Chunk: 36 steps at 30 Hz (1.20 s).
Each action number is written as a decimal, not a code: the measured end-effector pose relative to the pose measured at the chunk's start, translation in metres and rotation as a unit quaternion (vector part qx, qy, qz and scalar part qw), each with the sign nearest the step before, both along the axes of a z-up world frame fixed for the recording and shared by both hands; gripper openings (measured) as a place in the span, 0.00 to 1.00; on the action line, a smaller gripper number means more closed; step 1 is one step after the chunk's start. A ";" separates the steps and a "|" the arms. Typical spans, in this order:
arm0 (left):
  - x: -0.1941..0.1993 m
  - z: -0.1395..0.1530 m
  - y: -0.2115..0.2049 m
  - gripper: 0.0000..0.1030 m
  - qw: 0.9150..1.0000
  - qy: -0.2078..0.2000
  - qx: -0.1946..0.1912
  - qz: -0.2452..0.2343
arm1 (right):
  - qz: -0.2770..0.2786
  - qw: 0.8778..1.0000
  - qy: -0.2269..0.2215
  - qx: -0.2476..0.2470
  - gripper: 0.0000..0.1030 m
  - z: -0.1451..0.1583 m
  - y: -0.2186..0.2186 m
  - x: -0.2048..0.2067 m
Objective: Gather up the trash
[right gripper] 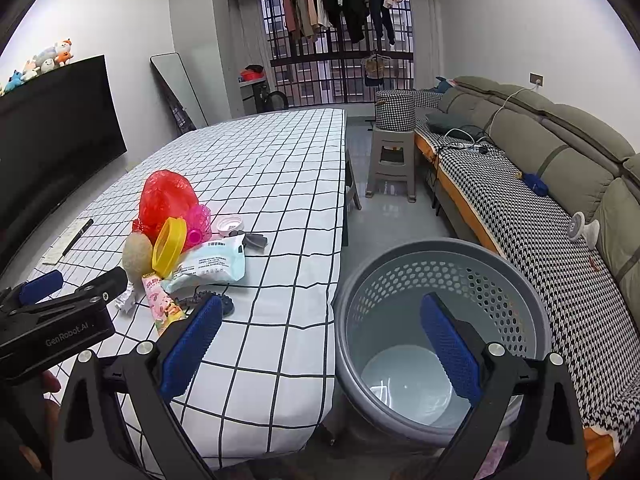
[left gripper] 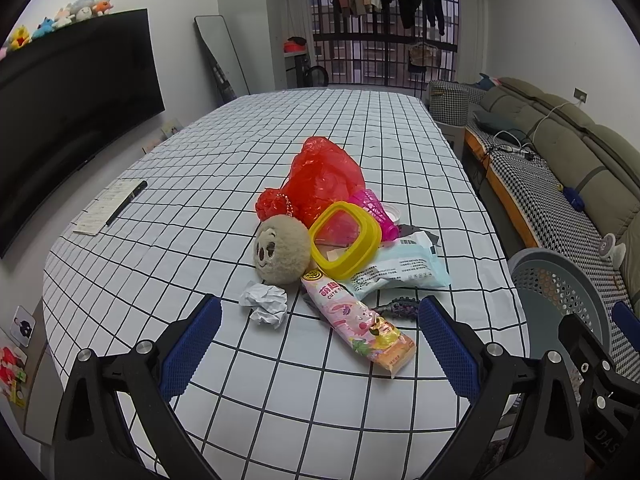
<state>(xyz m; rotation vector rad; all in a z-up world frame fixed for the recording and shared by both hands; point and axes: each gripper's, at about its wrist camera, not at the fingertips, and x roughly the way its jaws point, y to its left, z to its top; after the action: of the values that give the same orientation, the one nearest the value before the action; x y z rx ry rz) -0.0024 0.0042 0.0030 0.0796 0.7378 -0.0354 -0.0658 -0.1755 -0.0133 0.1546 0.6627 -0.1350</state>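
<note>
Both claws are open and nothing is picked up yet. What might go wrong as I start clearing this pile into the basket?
1. The crumpled white paper ball lies right beside the beige plush toy; a wide left claw grab could take the toy as trash.
2. The yellow plastic ring leans on the red plastic bag; pulling the bag may topple it.
3. The grey perforated basket stands off the table edge, below the right claw, so early releases could miss.

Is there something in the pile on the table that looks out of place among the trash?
Yes. A beige plush toy with a bead chain lies in the pile, touching the crumpled paper and snack wrapper. It looks like a keepsake, not trash.
</note>
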 end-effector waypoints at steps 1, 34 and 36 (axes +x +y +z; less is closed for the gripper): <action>0.000 0.000 0.000 0.94 1.000 0.000 0.000 0.000 | 0.000 1.000 0.000 0.000 0.92 0.001 0.000 0.000; 0.001 0.000 0.002 0.94 1.000 0.000 -0.001 0.001 | 0.000 1.000 -0.005 -0.001 0.92 0.002 0.000 -0.002; 0.001 0.000 0.002 0.94 1.000 0.000 -0.001 0.001 | 0.000 1.000 -0.004 -0.001 0.92 0.002 0.000 -0.002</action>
<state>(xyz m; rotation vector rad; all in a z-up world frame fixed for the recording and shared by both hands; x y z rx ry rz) -0.0016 0.0060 0.0032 0.0769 0.7387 -0.0351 -0.0676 -0.1757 -0.0110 0.1537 0.6542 -0.1344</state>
